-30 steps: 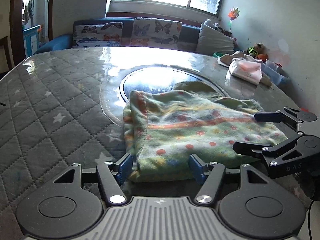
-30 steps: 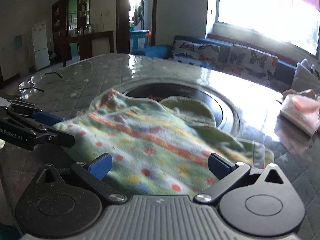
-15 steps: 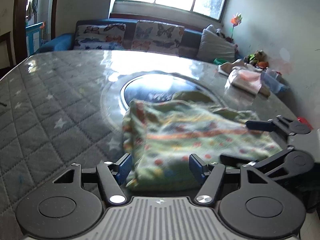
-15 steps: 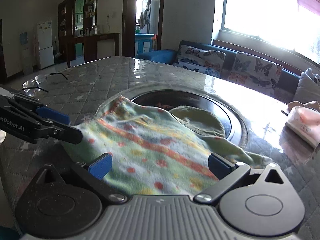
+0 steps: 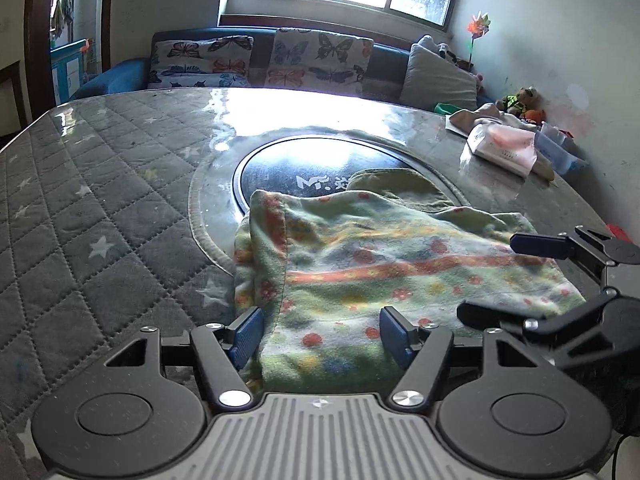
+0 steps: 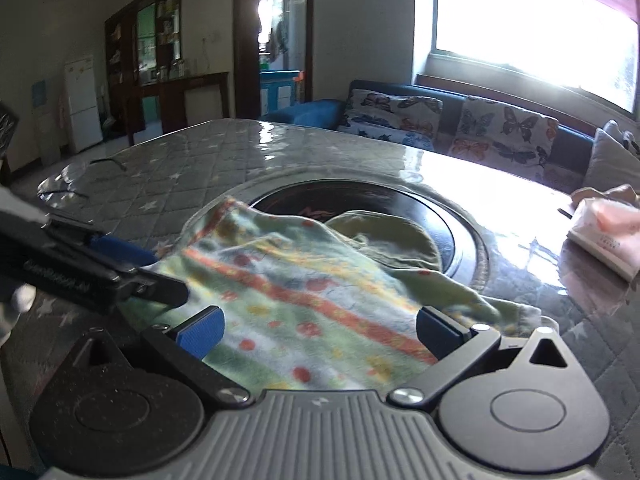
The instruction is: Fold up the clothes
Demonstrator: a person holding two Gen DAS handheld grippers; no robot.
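Two grippers angle downward over the quilted table [image 5: 100, 184]. The left gripper [image 5: 321, 332], jaws opening, straddles the near hem of the dotted green garment [image 5: 384, 264] without pressing it. The right gripper [image 6: 320, 330], jaws spread wide, flanks the same rumpled cloth.
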